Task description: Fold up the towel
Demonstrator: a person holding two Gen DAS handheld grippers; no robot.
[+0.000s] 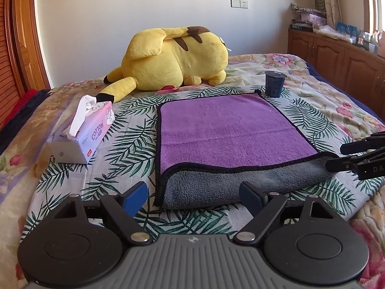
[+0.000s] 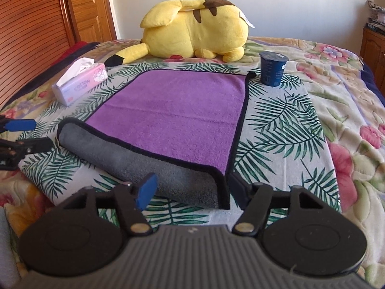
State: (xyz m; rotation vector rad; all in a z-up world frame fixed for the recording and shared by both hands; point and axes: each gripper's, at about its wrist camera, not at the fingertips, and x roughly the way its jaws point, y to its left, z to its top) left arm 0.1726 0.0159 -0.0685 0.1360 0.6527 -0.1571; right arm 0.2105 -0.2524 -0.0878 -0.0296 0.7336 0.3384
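A bed (image 1: pixel 320 101) filled both views, covered by a floral quilt with a palm-leaf cloth (image 1: pixel 134 144) spread over its middle. At the far end of the bed lay a large yellow plush toy (image 1: pixel 175 57), on its side, its black-tipped tail reaching toward the tissue pack.

The towel (image 1: pixel 223 127) lay flat on the palm-leaf cloth, purple side up and edged in black. Its near edge was turned over toward the far end, showing a band of grey underside (image 1: pixel 240 183) that ran across the whole width, so the fold was only begun. In the right wrist view the same grey band (image 2: pixel 134 159) ran slantwise from the left side to the near right corner.

The left claw (image 1: pixel 192 197) hovered just before the near left part of the towel, its blue-padded fingers spread wide and gripping nothing. The right claw (image 2: pixel 190 190) stood at the near right corner of the towel, likewise wide apart and empty; whether its fingers touched the cloth could not be told.

A tissue pack (image 1: pixel 84 132) with a white tissue pulled up lay left of the towel, apart from it. A dark blue cup (image 1: pixel 275 83) stood upright just beyond the far right corner.
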